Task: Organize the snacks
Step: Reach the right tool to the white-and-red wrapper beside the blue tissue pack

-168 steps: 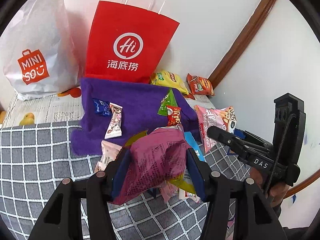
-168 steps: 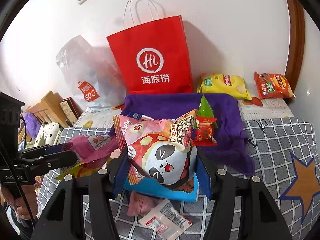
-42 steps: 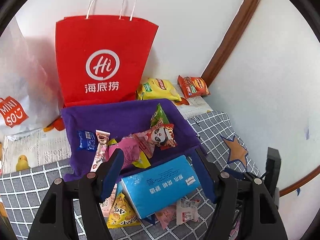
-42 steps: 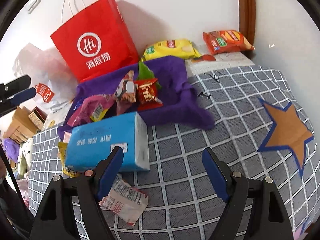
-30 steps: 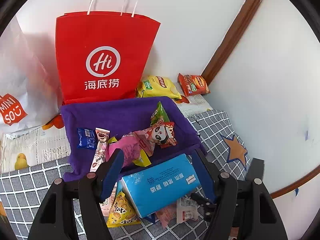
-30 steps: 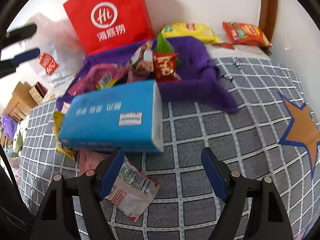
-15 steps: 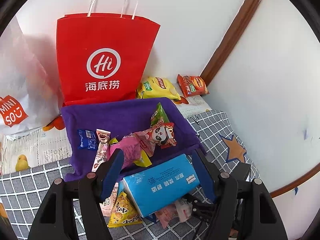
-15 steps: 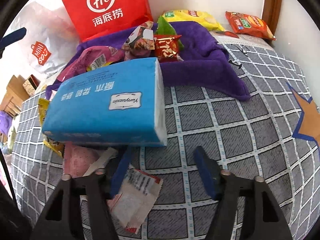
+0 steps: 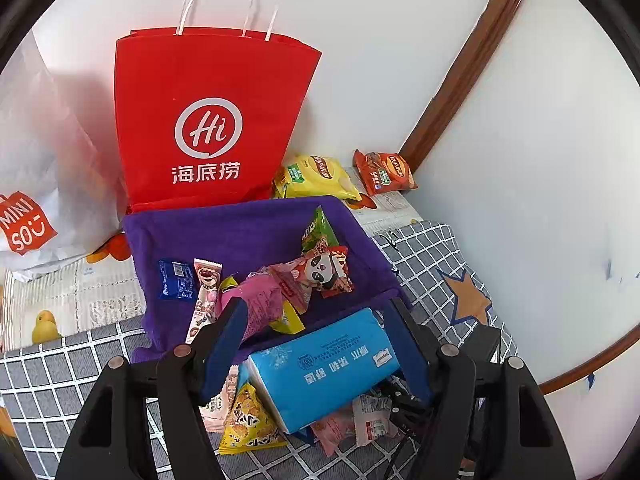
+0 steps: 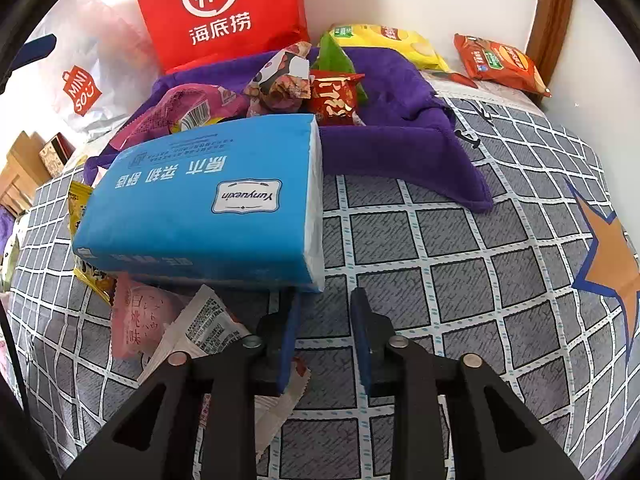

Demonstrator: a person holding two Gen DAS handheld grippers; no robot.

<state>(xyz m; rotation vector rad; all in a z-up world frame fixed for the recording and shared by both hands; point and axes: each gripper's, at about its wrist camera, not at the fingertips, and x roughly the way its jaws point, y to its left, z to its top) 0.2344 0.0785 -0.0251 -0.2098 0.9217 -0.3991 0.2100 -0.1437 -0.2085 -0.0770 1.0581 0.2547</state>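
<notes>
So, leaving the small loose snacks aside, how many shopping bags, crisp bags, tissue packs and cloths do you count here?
Shopping bags: 2 (red paper bag, white plastic bag)
Crisp bags: 2 (yellow crisp bag, orange crisp bag)
Tissue packs: 1 (blue tissue pack)
Cloths: 1 (purple cloth)
Total: 6

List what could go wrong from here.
1. The right claw's jaws are closing with only bedsheet visible between them. The white wrapper lies beside them, so the grab may miss.
2. The blue tissue pack lies over the pink packet and the wrapper's tip. Tugging either could tip it.
</notes>
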